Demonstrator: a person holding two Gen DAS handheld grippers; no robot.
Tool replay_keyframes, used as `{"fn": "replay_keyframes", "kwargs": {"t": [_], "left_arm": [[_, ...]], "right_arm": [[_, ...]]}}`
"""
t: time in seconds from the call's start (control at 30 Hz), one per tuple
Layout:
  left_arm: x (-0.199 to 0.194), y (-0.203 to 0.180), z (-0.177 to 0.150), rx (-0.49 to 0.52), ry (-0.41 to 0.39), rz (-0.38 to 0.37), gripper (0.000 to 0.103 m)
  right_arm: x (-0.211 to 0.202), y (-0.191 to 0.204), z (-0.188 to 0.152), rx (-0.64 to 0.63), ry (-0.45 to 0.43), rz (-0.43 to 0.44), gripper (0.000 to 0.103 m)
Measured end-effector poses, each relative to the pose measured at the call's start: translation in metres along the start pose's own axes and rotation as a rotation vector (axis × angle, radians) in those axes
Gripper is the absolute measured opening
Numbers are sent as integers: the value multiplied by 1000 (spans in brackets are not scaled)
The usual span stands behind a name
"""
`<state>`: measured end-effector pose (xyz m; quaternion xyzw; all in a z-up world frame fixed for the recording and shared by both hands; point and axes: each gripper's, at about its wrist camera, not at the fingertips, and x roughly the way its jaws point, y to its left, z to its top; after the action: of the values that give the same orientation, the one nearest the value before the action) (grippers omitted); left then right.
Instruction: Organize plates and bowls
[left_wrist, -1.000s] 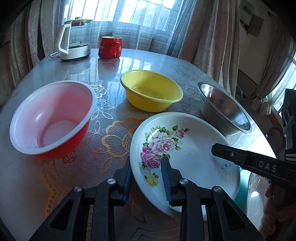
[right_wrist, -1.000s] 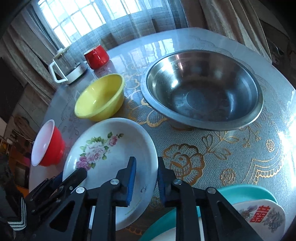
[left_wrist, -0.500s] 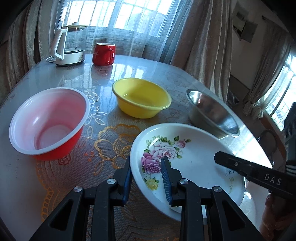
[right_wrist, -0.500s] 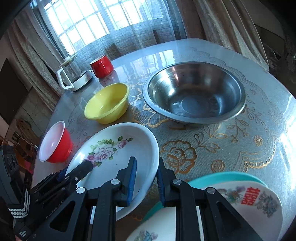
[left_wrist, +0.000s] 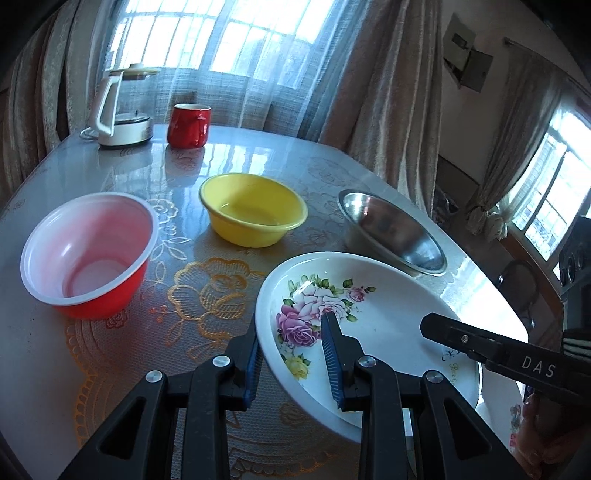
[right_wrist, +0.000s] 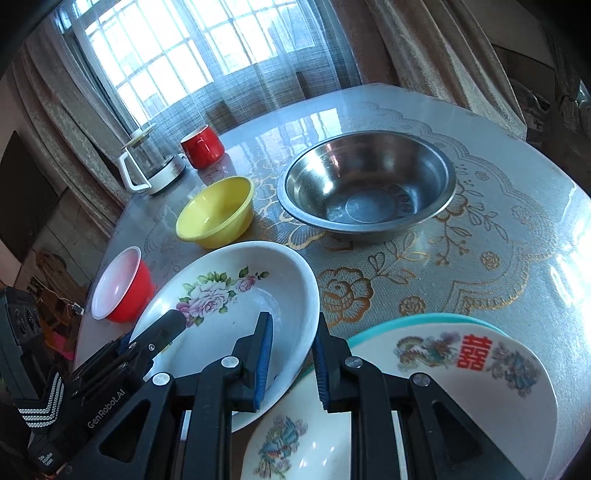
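Note:
A white plate with pink roses (left_wrist: 373, 314) (right_wrist: 236, 295) is held tilted above the table. My left gripper (left_wrist: 293, 354) is shut on its near rim, one finger inside and one outside. My right gripper (right_wrist: 291, 356) is shut on the opposite rim the same way. Below the right gripper lies a white plate with a red character (right_wrist: 480, 373) on a teal plate (right_wrist: 388, 323). A yellow bowl (left_wrist: 253, 214) (right_wrist: 218, 210), a red bowl with white inside (left_wrist: 86, 251) (right_wrist: 122, 286) and a steel bowl (left_wrist: 395, 230) (right_wrist: 369, 184) stand on the table.
A red mug (left_wrist: 188, 125) (right_wrist: 203, 146) and a glass kettle (left_wrist: 122, 107) (right_wrist: 149, 166) stand at the far edge by the curtained window. The table (right_wrist: 498, 240) has a gold-flowered cover. A chair (left_wrist: 517, 284) stands past the right edge.
Both grippers have lifted the rose plate off the table and carried it toward the stacked plates, which now show more fully under the right gripper.

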<state>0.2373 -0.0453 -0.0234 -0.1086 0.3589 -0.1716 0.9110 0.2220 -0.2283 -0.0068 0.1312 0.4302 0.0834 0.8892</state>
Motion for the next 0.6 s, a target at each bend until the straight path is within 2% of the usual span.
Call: {"fn": "replay_keyframes", "kwargs": {"t": [0.6], "left_arm": [[-10,-35,-13,107,-19,-66,30]], "right_arm": [[-41,-23,-25,66,-49,-10,21]]}}
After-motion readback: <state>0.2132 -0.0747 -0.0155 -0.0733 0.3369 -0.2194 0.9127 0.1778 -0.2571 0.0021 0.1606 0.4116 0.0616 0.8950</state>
